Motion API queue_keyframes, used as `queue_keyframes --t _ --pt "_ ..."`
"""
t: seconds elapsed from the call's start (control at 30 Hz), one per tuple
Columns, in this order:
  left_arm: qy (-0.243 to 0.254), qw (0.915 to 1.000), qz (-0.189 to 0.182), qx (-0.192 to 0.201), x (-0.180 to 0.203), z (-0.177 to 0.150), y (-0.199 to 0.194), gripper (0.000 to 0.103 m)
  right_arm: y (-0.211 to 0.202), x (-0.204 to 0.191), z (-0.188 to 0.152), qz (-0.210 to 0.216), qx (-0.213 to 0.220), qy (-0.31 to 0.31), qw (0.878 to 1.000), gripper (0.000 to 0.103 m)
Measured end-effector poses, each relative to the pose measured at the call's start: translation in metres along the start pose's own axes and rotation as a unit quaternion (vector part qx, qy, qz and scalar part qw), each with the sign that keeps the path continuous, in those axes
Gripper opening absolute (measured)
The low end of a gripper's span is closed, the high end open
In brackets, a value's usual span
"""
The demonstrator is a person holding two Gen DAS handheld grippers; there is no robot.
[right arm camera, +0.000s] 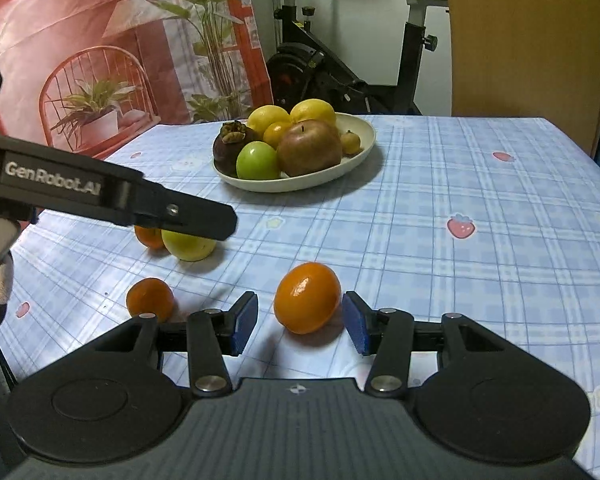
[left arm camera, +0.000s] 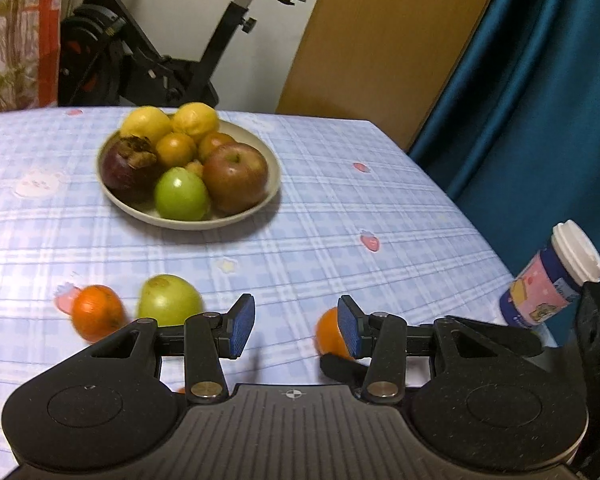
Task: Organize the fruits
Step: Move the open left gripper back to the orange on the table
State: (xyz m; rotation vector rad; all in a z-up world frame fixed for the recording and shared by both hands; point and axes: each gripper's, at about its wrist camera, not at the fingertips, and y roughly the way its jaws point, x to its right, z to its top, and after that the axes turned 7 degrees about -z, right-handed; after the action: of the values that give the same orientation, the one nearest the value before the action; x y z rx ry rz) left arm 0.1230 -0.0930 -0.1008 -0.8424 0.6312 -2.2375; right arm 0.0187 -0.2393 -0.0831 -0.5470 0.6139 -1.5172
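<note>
A cream plate at the back of the table holds several fruits: lemons, a red apple, a green fruit, a mangosteen. In the left wrist view an orange and a green fruit lie loose to the left of my left gripper. Its blue pads stand open around bare cloth. Another orange shows partly behind its right finger. My right gripper is open, with a large orange at its fingertips, untouched on the left side. A small orange lies further left.
The table wears a blue checked cloth. A lidded paper cup stands at its right edge. The left gripper's black body hangs over a yellow-green fruit and an orange. An exercise bike stands behind.
</note>
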Motion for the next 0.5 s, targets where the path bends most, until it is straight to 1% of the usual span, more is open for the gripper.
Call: queue_keyframes --t 0.1,0.17,0.23,0.3,0.4,0.5 --pt "-0.008 0.9998 -0.015 -0.005 0.002 -0.003 0.006 0.05 0.002 0.0 -0.002 0.005 -0.004 0.0 1.0 0.049" --pt "-0.008 0.9997 -0.02 -0.01 0.003 -0.006 0.01 0.054 0.002 -0.002 -0.004 0.006 0.001 -0.004 1.0 0.047" --pt "-0.008 0.9995 -0.025 -0.016 0.004 -0.008 0.016 0.054 0.003 -0.002 -0.005 0.013 0.004 -0.004 1.0 0.041" --pt "-0.01 0.9993 -0.031 -0.02 0.004 -0.009 0.018 0.054 0.005 -0.004 -0.006 0.024 0.001 -0.008 1.0 0.038" --pt "-0.014 0.9993 -0.03 -0.017 0.002 -0.009 0.018 0.054 0.007 -0.009 -0.007 0.025 -0.001 -0.02 0.999 0.038" --pt "-0.024 0.9992 -0.029 -0.014 -0.003 -0.009 0.017 0.054 0.007 -0.009 -0.008 0.028 0.002 -0.017 0.999 0.038"
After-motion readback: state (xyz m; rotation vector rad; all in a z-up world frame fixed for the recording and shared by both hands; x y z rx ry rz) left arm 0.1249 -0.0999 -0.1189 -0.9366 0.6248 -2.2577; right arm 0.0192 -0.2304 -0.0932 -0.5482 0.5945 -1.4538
